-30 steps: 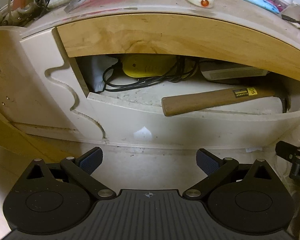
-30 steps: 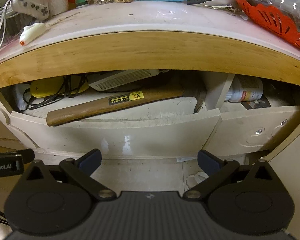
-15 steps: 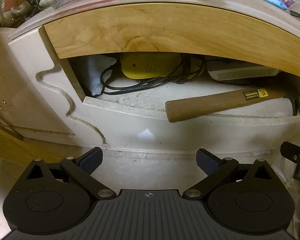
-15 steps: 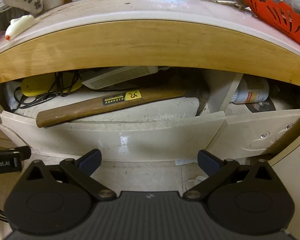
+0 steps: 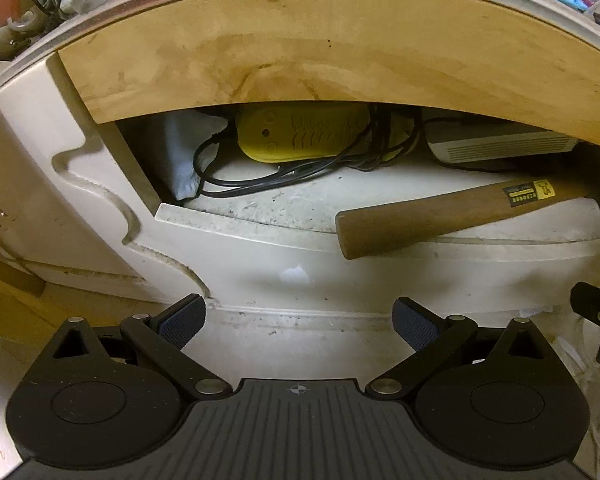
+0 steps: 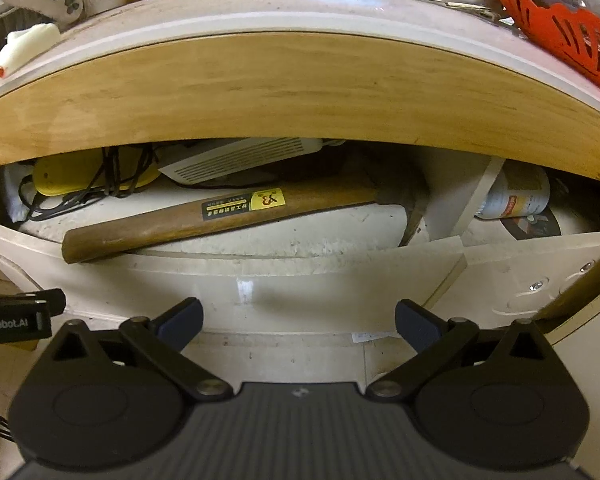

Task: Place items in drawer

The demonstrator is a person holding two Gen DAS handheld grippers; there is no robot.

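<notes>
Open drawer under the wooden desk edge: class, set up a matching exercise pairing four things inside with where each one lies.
Things:
1. wooden-handled hammer
2. yellow plastic device
3. white slatted box
4. white labelled bottle

Places:
A. back left corner, among black cables
B. right compartment, past the divider
C. diagonal across the front, handle end on the drawer's front wall
D. at the back, behind the hammer handle

Pairs: 1-C, 2-A, 3-D, 4-B

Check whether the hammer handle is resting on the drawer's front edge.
Touching. In the right wrist view the hammer crosses the drawer front wall, its butt end sitting on the rim; the left wrist view shows it likewise.
</notes>
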